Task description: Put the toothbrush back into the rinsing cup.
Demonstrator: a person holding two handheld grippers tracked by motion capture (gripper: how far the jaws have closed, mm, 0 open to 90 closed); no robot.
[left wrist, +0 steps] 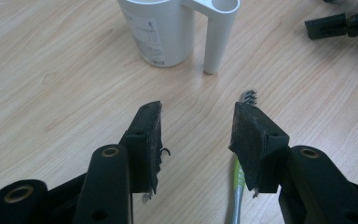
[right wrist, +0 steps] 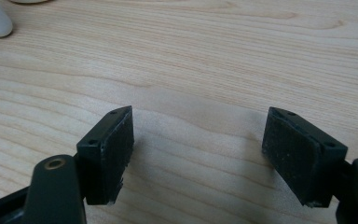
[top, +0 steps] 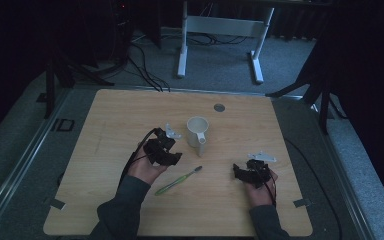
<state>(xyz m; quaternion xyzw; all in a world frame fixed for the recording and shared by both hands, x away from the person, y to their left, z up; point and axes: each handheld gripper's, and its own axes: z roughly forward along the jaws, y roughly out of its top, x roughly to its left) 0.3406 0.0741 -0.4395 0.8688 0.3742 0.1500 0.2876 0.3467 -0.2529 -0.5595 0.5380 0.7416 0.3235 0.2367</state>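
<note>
A white cup (top: 197,130) with a tube-shaped side holder stands near the table's middle; the left gripper view has that cup (left wrist: 161,32) straight ahead. A green and grey toothbrush (top: 178,180) lies flat in front of it, bristles toward the cup. My left gripper (top: 171,151) hovers just left of the brush, jaws apart and empty (left wrist: 198,126); the brush's handle (left wrist: 237,186) passes under the right jaw. My right gripper (top: 240,172) rests low at the right, open over bare wood (right wrist: 200,149).
The wooden table (top: 130,115) has a small round grey cap (top: 219,107) near its far edge. Tape marks sit at the front corners. A white desk frame (top: 220,30) and cables stand on the floor behind.
</note>
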